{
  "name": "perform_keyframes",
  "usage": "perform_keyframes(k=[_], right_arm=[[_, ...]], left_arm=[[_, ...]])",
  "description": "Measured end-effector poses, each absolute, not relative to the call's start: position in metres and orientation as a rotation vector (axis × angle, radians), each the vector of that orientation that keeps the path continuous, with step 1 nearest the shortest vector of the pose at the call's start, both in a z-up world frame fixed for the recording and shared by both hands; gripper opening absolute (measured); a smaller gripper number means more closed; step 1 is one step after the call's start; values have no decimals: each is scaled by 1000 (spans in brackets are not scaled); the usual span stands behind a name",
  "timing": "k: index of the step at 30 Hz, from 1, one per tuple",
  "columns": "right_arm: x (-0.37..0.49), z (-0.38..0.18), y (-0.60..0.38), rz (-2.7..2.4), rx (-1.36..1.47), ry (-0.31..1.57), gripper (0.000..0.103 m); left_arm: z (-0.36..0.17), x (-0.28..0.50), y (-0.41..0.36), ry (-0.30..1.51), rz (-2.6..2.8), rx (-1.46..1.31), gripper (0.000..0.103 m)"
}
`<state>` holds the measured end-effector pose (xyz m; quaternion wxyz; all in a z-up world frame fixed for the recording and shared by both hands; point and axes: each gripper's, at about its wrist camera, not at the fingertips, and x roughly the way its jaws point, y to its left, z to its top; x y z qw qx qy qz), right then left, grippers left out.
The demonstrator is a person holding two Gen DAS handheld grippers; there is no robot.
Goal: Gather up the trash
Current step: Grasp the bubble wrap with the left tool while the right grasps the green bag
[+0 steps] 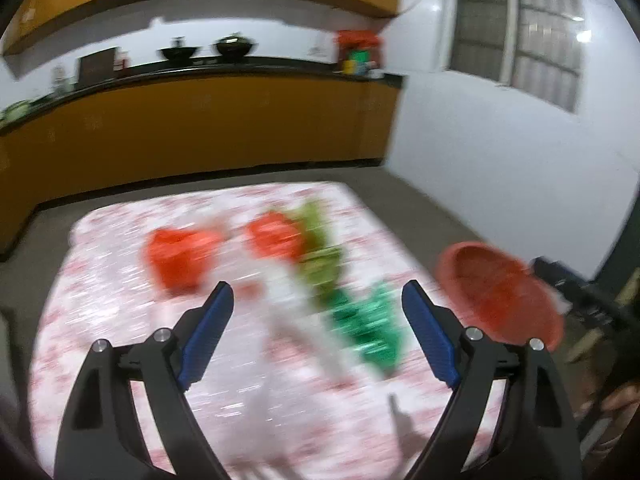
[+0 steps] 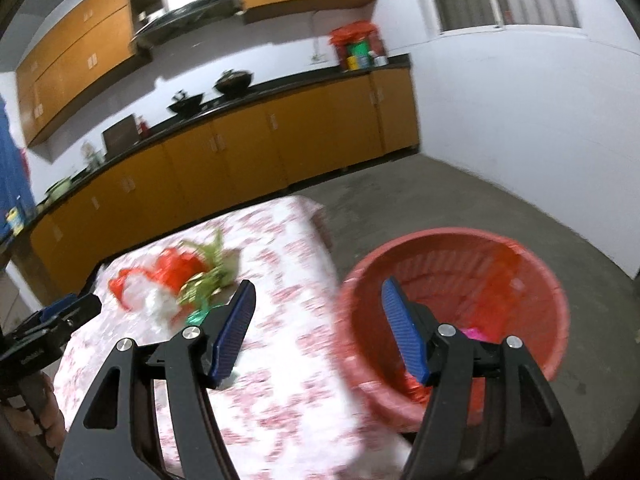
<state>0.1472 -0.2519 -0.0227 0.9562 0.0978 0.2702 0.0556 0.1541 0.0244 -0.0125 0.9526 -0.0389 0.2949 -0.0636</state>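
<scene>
In the lower half of my left wrist view, the left gripper (image 1: 318, 294) stands spread wide with nothing between its blue pads, above the surface (image 1: 120, 320) with its red-and-white flowered cloth. The trash lies ahead of it, badly smeared by blur: a red wrapper (image 1: 180, 256) up and to the left, a second red piece (image 1: 276, 236) near frame centre, a yellow-green strip (image 1: 320, 248) just beside it, and a dark green wrapper (image 1: 368, 328) closest, low between the fingers and toward the right one. None touches the pads.

My right wrist view shows what the left one barely catches at its right edge: the whole red basket (image 2: 520, 264) standing on the floor just beside the surface's edge, with something pink (image 2: 474, 334) low inside. The right gripper (image 2: 318, 294) is also spread and empty, its right finger over the basket's mouth, its left over the cloth. The trash pile (image 2: 176, 280) sits well off, in the left middle of that frame.
</scene>
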Motion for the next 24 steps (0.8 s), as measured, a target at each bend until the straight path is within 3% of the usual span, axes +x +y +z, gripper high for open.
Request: perform_keyframes(k=[5, 14, 21, 24], right_arm=[[155, -32, -211, 170, 154, 577, 65], [166, -44, -178, 220, 133, 629, 64], [188, -65, -160, 254, 156, 701, 53], [195, -71, -155, 270, 164, 726, 46]], left_arm=[[-44, 161, 72, 722, -49, -161, 84], [-82, 182, 77, 856, -67, -227, 82], [-101, 191, 78, 896, -102, -264, 49], [-97, 185, 77, 877, -112, -242, 39]])
